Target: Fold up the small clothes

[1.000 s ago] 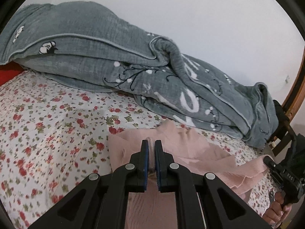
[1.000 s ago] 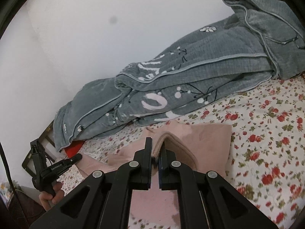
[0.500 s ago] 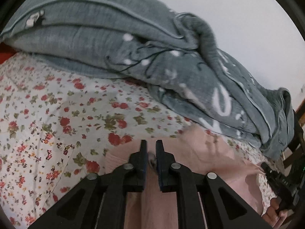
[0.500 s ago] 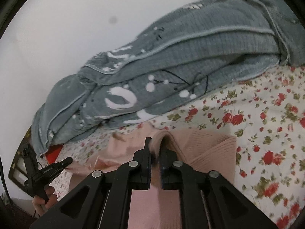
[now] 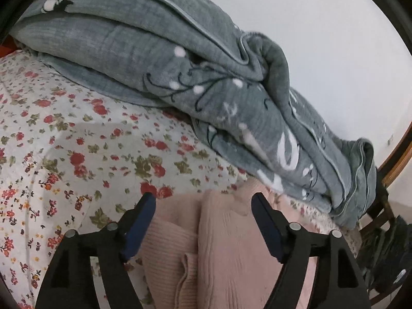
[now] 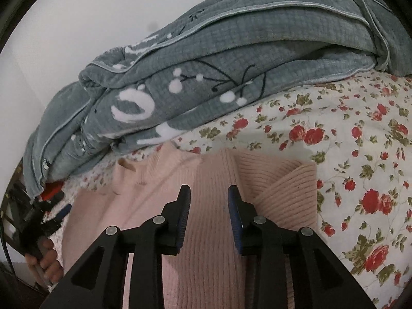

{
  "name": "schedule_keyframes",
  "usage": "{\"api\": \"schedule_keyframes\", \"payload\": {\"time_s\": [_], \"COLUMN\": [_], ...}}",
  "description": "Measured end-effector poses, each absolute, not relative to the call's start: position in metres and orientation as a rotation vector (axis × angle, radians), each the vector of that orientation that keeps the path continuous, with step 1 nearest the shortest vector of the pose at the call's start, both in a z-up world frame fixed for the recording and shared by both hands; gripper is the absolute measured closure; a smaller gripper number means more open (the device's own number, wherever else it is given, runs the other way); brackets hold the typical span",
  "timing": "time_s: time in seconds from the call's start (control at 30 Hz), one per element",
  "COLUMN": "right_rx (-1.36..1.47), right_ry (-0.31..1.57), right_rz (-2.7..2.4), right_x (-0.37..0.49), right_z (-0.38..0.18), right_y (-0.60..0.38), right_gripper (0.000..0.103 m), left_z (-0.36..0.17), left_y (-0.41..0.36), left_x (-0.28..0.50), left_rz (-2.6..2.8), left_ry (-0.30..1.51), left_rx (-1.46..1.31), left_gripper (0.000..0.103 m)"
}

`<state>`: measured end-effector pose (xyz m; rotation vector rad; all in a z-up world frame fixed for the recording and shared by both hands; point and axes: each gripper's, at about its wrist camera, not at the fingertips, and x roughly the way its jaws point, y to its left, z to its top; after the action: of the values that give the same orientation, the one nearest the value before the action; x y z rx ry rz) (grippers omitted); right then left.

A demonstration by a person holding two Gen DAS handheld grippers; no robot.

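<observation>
As jaws part: both grippers have just been opening.
Left gripper: wide, empty.
Right gripper: part-open, empty.
Sweater: lift clear straight, sparing the fold.

Pink sweater, floral sheet, grey blanket

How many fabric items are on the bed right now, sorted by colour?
Pink: 1, the pink knit garment, lying on the sheet between the open jaws of both grippers.
Grey: 1, the grey blanket, bundled along the wall.
White with red flowers: 1, the floral bedsheet underneath.
Total: 3
</observation>
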<state>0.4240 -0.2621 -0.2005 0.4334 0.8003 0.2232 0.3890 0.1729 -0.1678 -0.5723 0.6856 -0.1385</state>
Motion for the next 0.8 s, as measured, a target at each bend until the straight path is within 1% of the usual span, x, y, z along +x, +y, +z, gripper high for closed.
{"api": "schedule_keyframes", "payload": {"time_s": [0.07,0.2,0.3,0.37,0.4,0.43,0.47,0.53,0.7,0.77,0.8], "right_rx": [0.426,0.371,0.358,0.359,0.361,0.362,0.364,0.371,0.387,0.386,0.389], "right_ry": [0.797,0.811,0.818,0.82,0.82,0.823,0.83,0.844,0.787,0.774,0.771], "right_rz": [0.217,0.197,0.191,0.184,0.183,0.182,0.185,0.184,0.19,0.186,0.186], "right_x": [0.424,0.425,0.427,0.428,0.428,0.428,0.43,0.432,0.425,0.423,0.423], "right_z": [-0.201,-0.202,-0.203,-0.204,-0.204,-0.205,-0.206,-0.209,-0.203,-0.201,-0.201], "right_y": [-0.261,-0.254,-0.252,-0.253,-0.253,-0.254,-0.254,-0.254,-0.258,-0.259,-0.259], "right_gripper": [0.073,0.073,0.073,0.077,0.08,0.089,0.094,0.095,0.095,0.09,0.09], "left_z": [-0.17,-0.174,-0.176,-0.181,-0.185,-0.189,-0.192,-0.194,-0.187,-0.186,-0.186], "left_y": [0.171,0.149,0.125,0.112,0.106,0.105,0.105,0.109,0.121,0.123,0.124], "left_x": [0.391,0.395,0.397,0.4,0.402,0.404,0.405,0.406,0.399,0.399,0.399], "left_rz": [-0.148,-0.134,-0.133,-0.121,-0.108,-0.093,-0.086,-0.097,-0.087,-0.076,-0.072], "left_ry": [0.694,0.725,0.739,0.759,0.777,0.79,0.802,0.8,0.729,0.72,0.713], "left_rx": [-0.56,-0.436,-0.302,-0.23,-0.194,-0.18,-0.181,-0.208,-0.268,-0.281,-0.287], "left_gripper": [0.027,0.03,0.039,0.053,0.069,0.086,0.092,0.095,0.095,0.095,0.095]}}
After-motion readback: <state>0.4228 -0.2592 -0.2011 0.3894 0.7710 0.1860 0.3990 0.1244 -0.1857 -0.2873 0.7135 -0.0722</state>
